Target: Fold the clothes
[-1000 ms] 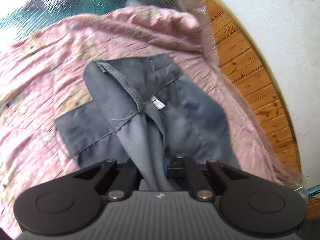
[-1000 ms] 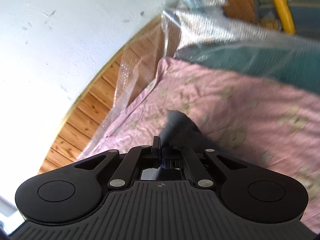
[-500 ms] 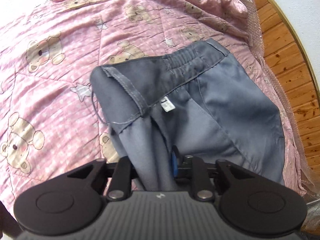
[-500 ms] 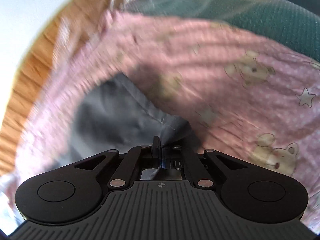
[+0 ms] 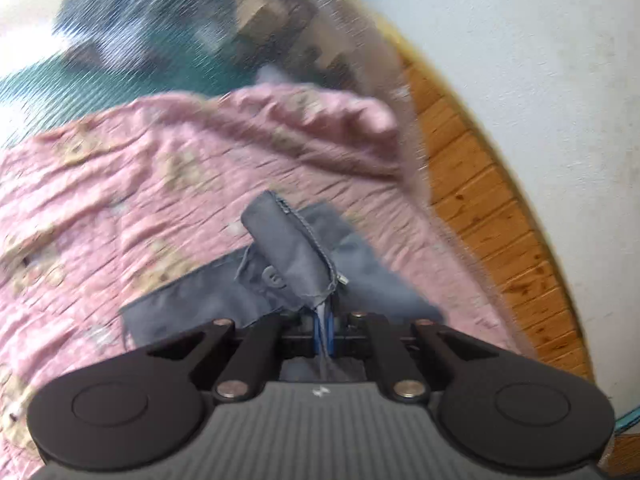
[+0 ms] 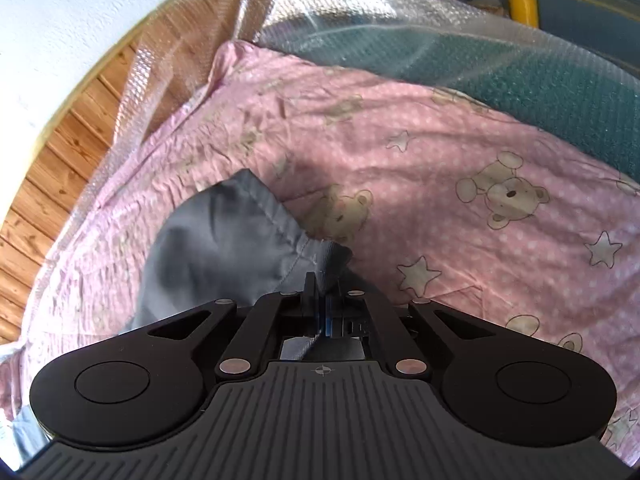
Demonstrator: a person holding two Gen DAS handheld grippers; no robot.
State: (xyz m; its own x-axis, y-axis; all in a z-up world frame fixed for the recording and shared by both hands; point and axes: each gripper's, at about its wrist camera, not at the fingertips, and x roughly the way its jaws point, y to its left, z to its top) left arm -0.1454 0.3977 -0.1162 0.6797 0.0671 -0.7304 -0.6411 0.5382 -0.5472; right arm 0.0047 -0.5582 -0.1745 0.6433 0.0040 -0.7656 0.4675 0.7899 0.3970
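Grey garment (image 5: pixel 280 276), apparently shorts or trousers with a stitched hem and a button, lies partly on a pink bear-print quilt (image 5: pixel 120 200) on a bed, with a portion lifted off it. Left claw (image 5: pixel 325 330) is pressed together on a bunched fold near the seam; cloth passes between its blue pads. Right claw (image 6: pixel 322 306) is likewise shut tight, pinching a hemmed corner of the same garment (image 6: pixel 216 240). Left wrist view is blurred, so fine detail there cannot be confirmed.

Judged stage: both claws carry the cloth toward a fold; the garment is not yet flat or aligned.

Risks noted:
1. Left grip holds a thick wad, not a single edge. Layers may slide out unevenly and skew the fold.
2. Right grip sits at the very corner of the hem. A sharp pull could strip the cloth free.
3. Quilt surface is creased and soft. Dragged fabric may catch and wrinkle it.
4. Bubble wrap (image 6: pixel 360 12) and the bed edge by the wood panelling (image 6: pixel 48 184) are near; the garment could slip over that side.
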